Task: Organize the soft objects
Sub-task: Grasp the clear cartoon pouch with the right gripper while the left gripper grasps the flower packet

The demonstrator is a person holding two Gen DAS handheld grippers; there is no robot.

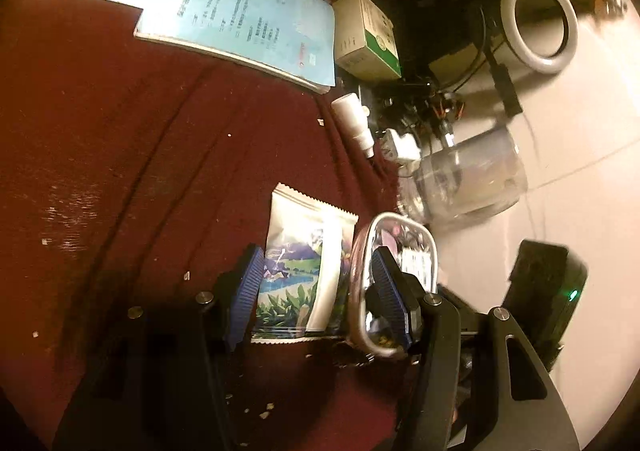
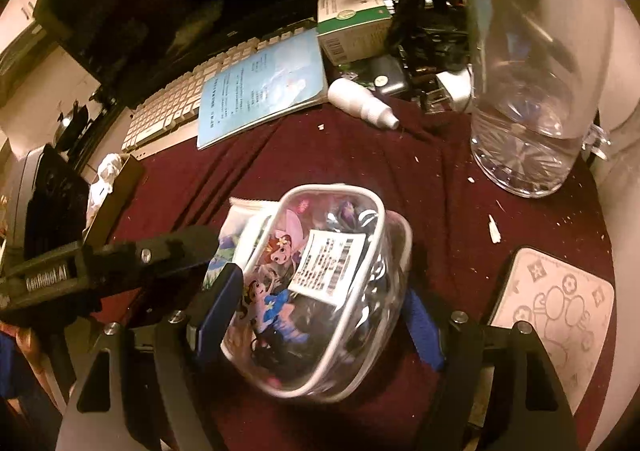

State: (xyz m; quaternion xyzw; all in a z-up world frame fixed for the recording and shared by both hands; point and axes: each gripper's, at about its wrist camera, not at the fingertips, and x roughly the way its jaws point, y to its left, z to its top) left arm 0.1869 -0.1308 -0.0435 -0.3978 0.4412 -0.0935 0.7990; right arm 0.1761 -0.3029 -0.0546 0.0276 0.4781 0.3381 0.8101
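Our left tongs (image 1: 318, 291) stood released, blue pads either side of a printed snack packet (image 1: 304, 263) without pressing it. Our right tongs (image 2: 320, 315) were spread wide around a clear zip pouch (image 2: 320, 283) with cartoon pictures and a barcode label; its pads seemed not to squeeze it. We saw the pouch lying on the dark red cloth (image 2: 400, 171) covering the desk, the packet touching its left side. Beyond the pouch lay a blue booklet (image 2: 264, 87) and a white bottle (image 2: 360, 101); to the pouch's far right stood a glass jar (image 2: 528, 123).
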